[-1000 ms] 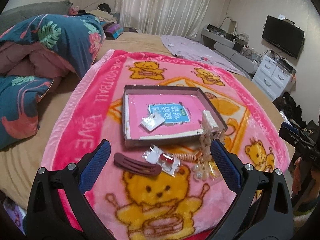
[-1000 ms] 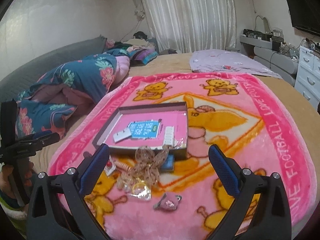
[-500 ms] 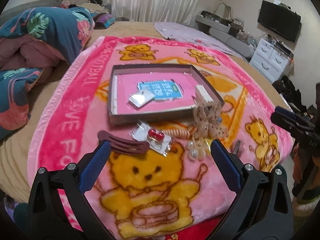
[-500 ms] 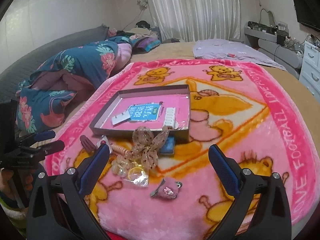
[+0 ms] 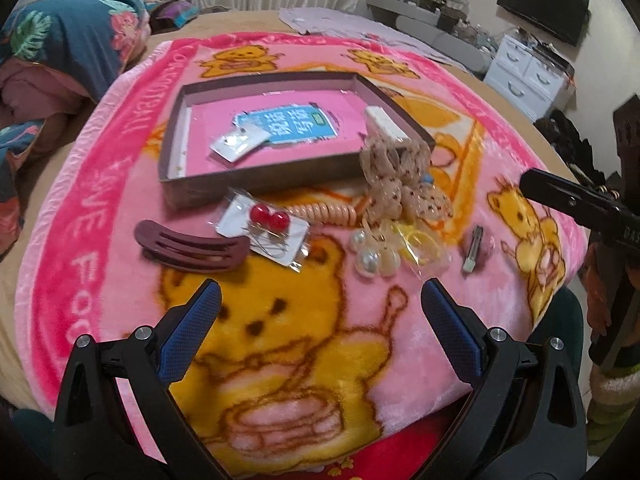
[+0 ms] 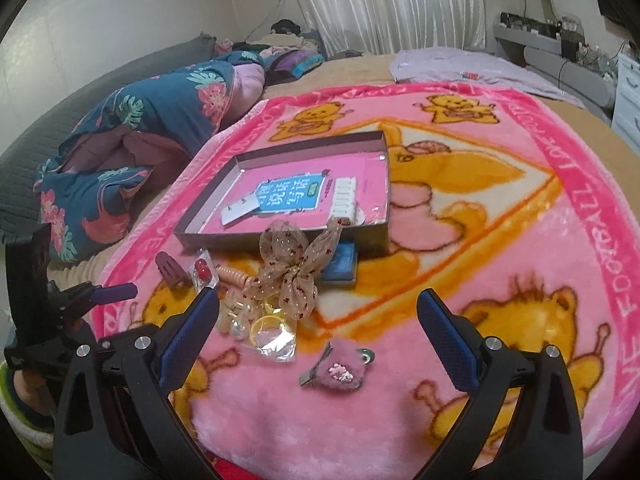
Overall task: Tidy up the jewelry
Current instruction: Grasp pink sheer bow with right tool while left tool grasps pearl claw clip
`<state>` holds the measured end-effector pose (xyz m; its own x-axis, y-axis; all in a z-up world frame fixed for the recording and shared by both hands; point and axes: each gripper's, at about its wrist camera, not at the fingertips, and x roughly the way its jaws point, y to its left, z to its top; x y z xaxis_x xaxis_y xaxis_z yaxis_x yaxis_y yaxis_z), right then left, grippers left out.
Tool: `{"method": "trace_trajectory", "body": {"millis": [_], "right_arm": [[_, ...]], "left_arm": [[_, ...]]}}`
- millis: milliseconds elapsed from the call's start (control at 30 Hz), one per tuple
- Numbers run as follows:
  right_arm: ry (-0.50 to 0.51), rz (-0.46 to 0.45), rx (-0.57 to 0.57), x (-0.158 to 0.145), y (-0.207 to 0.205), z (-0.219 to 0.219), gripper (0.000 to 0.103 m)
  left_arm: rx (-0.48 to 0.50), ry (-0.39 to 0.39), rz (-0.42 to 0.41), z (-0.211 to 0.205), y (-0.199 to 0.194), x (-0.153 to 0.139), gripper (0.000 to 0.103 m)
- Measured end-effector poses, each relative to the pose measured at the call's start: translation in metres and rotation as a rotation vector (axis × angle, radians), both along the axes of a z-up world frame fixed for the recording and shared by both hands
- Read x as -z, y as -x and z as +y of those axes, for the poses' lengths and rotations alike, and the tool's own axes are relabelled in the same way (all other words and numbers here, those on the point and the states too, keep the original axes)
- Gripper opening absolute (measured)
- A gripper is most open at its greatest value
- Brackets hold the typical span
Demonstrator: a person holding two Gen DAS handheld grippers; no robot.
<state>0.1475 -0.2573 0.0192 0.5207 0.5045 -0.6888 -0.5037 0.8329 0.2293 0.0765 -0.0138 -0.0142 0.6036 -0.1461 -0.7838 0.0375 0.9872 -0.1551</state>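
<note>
Home bedroom, bed (image 6: 352, 68) with floral duvet (image 6: 160, 120), white curtains (image 6: 384, 4), wall television (image 5: 542, 10), white dresser (image 5: 528, 76)

You had a blanket (image 5: 120, 184) spread on the bed, and the box (image 5: 288, 168) sat on the middle of it. A card (image 5: 240, 142) and a small strip (image 5: 386, 122) lay inside the box. In front of the box, from left to right, lay a hair clip (image 5: 192, 246), a bag with two beads (image 5: 266, 230), a coil hair tie (image 5: 324, 213), a bow (image 5: 400, 188) leaning on the box's right corner, some pearls (image 5: 374, 254) in front of the bow, and a fuzzy clip (image 5: 474, 246) farthest right.
</note>
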Motion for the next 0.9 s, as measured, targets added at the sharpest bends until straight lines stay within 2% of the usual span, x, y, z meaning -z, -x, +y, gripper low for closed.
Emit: {"method": "trace_trajectory", "body": {"millis": [167, 233, 267, 333, 433, 500, 567, 600, 667, 767, 900], "right_arm": [[-0.012, 0.05, -0.022, 0.013, -0.008, 0.008, 0.098], [-0.006, 0.069, -0.032, 0.018, -0.012, 0.013, 0.093], [-0.005, 0.088, -0.043, 0.023, -0.015, 0.017, 0.086], [-0.01, 0.117, -0.056, 0.03, -0.02, 0.023, 0.082], [-0.028, 0.176, -0.068, 0.043, -0.031, 0.031, 0.07], [-0.044, 0.223, -0.067, 0.053, -0.04, 0.035, 0.052], [-0.065, 0.256, -0.069, 0.061, -0.047, 0.038, 0.041], [-0.072, 0.265, -0.071, 0.063, -0.048, 0.039, 0.03], [-0.083, 0.276, -0.079, 0.067, -0.05, 0.042, 0.016], [-0.087, 0.234, -0.075, 0.062, -0.047, 0.04, 0.009], [-0.089, 0.169, -0.06, 0.051, -0.044, 0.032, 0.006]], "left_arm": [[0.028, 0.012, 0.023, -0.007, -0.004, 0.01, 0.093], [0.034, 0.012, 0.03, -0.008, -0.006, 0.013, 0.093], [0.037, 0.013, 0.031, -0.009, -0.007, 0.015, 0.093], [0.039, 0.015, 0.035, -0.011, -0.009, 0.018, 0.093], [0.043, 0.024, 0.041, -0.012, -0.013, 0.022, 0.093], [0.046, 0.027, 0.042, -0.012, -0.016, 0.024, 0.093], [0.051, 0.029, 0.04, -0.015, -0.019, 0.026, 0.092], [0.053, 0.031, 0.041, -0.016, -0.021, 0.027, 0.091], [0.059, 0.035, 0.039, -0.017, -0.025, 0.028, 0.088], [0.068, 0.031, 0.037, -0.022, -0.032, 0.029, 0.086], [0.073, 0.036, 0.044, -0.026, -0.042, 0.033, 0.071]]}}
